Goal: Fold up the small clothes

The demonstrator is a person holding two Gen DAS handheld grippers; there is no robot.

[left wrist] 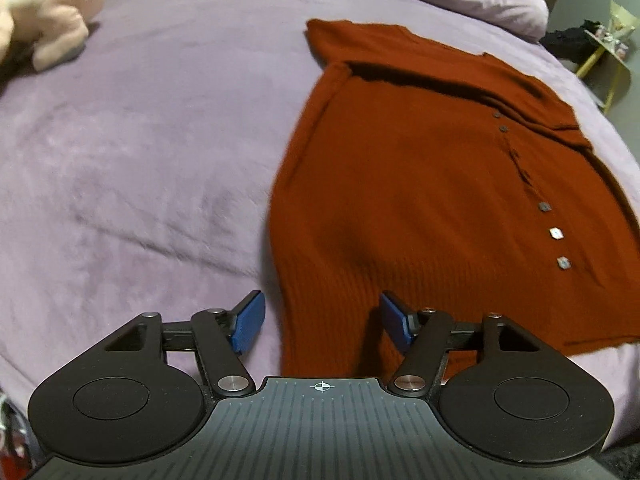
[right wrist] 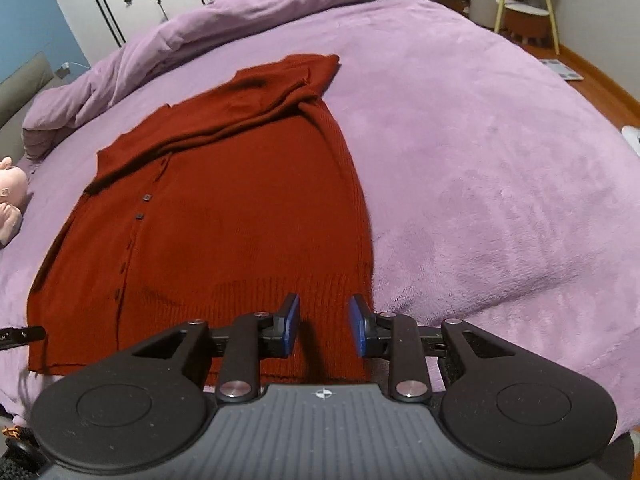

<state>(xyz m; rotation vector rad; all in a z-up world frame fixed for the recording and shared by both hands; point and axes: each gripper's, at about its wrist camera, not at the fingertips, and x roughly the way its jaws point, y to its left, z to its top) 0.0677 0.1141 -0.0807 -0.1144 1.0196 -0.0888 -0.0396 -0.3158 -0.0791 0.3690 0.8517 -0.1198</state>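
Observation:
A rust-red knit cardigan (left wrist: 420, 184) with a row of small buttons lies flat on the purple bed cover, its sleeves folded across the top. It also shows in the right wrist view (right wrist: 224, 208). My left gripper (left wrist: 323, 322) is open and empty, its blue pads astride the cardigan's near left hem corner. My right gripper (right wrist: 325, 326) is open and empty, over the ribbed hem near the cardigan's right corner. A tip of the left gripper (right wrist: 20, 334) pokes in at the left edge of the right wrist view.
The purple bed cover (right wrist: 500, 184) spreads wide around the cardigan. A pink plush toy (left wrist: 48, 12) lies at the far left. A bunched purple duvet (right wrist: 224, 12) lies along the far side. A yellow-legged stool (right wrist: 524, 4) stands beyond the bed.

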